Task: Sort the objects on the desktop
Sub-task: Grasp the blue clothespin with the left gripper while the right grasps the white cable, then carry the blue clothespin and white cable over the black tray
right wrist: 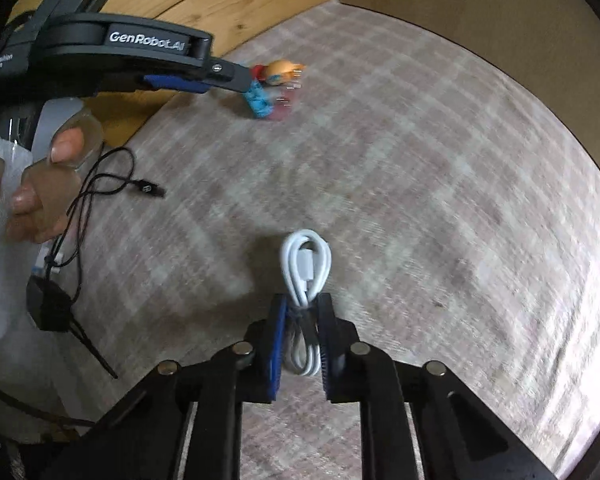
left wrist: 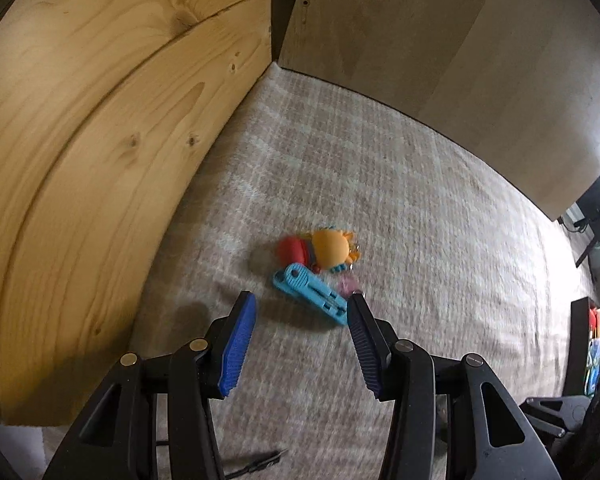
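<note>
My left gripper is open and empty, just short of a light blue plastic tool lying on the plaid cloth. Behind the tool lies an orange and red toy figure, with a small pink piece to its right. My right gripper is shut on a coiled white USB cable and holds it above the cloth. In the right wrist view the left gripper reaches toward the blue tool and the toy.
A pine wood panel stands along the left, a grey board at the back. A black cable with a plug lies on the cloth at left, near the person's hand.
</note>
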The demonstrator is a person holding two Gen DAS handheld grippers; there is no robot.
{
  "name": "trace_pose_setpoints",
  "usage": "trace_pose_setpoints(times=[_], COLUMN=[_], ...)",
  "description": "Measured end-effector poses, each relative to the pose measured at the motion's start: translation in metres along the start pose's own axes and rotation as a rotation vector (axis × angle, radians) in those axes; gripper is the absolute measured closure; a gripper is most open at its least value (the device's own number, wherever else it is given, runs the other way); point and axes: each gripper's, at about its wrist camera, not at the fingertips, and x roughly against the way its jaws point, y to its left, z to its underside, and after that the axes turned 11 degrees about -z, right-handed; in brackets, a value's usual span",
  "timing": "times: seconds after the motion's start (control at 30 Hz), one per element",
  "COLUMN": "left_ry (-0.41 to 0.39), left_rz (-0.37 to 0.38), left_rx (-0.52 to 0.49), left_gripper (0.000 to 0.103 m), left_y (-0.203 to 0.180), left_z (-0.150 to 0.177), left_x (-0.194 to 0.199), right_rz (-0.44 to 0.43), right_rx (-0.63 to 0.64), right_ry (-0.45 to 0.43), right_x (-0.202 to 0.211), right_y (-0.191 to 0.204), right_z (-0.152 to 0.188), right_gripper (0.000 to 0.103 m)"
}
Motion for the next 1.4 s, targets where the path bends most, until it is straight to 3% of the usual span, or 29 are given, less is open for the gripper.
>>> trace_pose_setpoints(times=[0.33,0.63,1.2,1.4], left_ry=[0.016,-0.014,-0.028,-0.053], left_rz=[-0.033,-0.018,-0.02,0.008], left_rx=[-0.001,-0.022,-0.008,-0.037], left_gripper=[0.053,0.082,0.086,0.086], left_y=[-0.012,-0.017,0.002,-0.009], left_z=[-0.007,-0.003,0.047,0.077], left_x=[-0.015,-0.009,0.014,0.061], right_rz=[0.001,0.027,0.001,-0.034], right_rx=[-0.066,-0.094,-0.18,-0.251], right_ry=[-0.011,-0.013,-0.076,-0.143], right_x=[0.008,0.014,0.04,0.064], right_y=[-0.013,-0.02,-0.045,-0.064], right_z=[0.005,0.009,0.045,0.064], right_gripper=[0.09,0.09,0.09,0.09])
